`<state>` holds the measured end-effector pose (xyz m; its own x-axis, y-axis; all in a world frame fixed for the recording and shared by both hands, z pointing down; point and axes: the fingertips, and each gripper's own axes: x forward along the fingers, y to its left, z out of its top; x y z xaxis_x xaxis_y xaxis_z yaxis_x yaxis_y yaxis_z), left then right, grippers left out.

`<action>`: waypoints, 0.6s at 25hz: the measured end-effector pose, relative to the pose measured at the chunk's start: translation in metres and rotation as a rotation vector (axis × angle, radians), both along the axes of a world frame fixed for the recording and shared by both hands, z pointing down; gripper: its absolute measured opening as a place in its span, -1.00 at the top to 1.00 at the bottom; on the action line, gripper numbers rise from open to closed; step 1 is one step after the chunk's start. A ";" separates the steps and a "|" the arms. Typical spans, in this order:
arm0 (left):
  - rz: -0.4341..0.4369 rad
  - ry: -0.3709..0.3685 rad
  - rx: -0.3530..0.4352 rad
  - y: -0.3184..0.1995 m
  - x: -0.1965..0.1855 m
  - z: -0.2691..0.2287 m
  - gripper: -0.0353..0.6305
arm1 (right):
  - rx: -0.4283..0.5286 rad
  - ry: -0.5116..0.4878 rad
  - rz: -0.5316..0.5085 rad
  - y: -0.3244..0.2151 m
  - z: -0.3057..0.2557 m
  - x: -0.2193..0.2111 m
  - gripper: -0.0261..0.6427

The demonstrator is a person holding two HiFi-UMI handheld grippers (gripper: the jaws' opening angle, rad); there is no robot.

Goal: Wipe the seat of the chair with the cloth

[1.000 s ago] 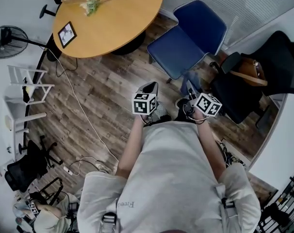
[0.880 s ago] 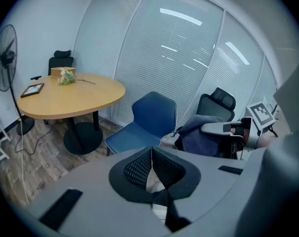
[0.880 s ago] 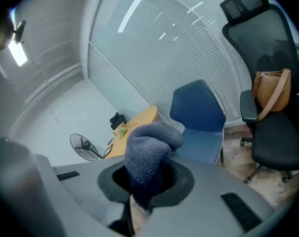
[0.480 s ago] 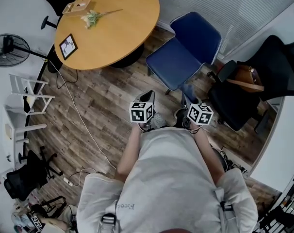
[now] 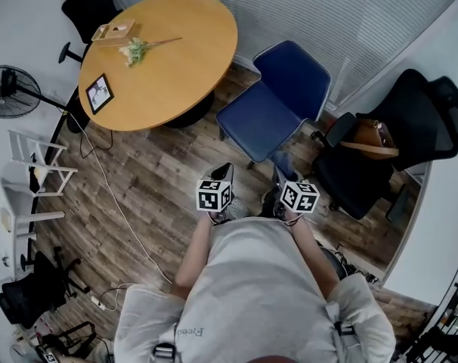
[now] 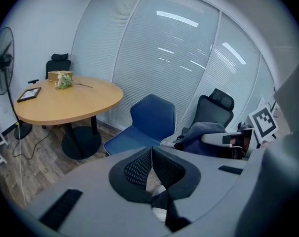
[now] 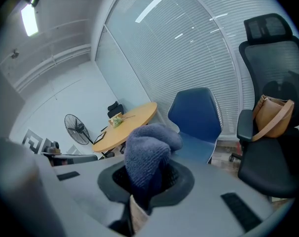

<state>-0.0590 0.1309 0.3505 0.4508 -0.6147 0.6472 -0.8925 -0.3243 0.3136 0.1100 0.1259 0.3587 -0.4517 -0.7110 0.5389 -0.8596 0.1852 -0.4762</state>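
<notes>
The blue chair [image 5: 258,118] stands in front of me beside the round table, its seat bare. My right gripper [image 5: 279,175] is shut on a bunched blue-grey cloth [image 7: 145,158], held in the air short of the seat; the same cloth [image 6: 205,134] shows at the right of the left gripper view. My left gripper [image 5: 224,172] hovers next to it, jaws shut with nothing between them, its mesh pads [image 6: 139,168] pressed together. Both point toward the chair [image 6: 145,125], whose seat and back [image 7: 196,118] also fill the middle of the right gripper view.
A round wooden table [image 5: 157,48] with a tablet, a box and flowers stands left of the chair. A black office chair [image 5: 380,153] carrying a brown bag [image 7: 271,116] is at the right. A fan [image 5: 6,93], cables and white racks line the left wall.
Both grippers have drifted down and left in the head view and drawn closer together. The cloth stays in the right gripper.
</notes>
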 end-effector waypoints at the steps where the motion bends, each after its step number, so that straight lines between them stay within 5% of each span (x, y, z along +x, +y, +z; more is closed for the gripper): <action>1: -0.001 0.001 0.000 -0.001 0.001 0.000 0.81 | -0.001 0.002 -0.001 0.000 0.000 0.000 0.77; 15: 0.013 0.010 -0.004 0.001 0.012 0.001 0.81 | 0.006 0.027 -0.014 -0.001 0.004 0.003 0.77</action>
<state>-0.0475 0.1321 0.3519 0.4647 -0.6065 0.6451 -0.8852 -0.3344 0.3233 0.1127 0.1252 0.3625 -0.4472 -0.7082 0.5463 -0.8693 0.2003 -0.4519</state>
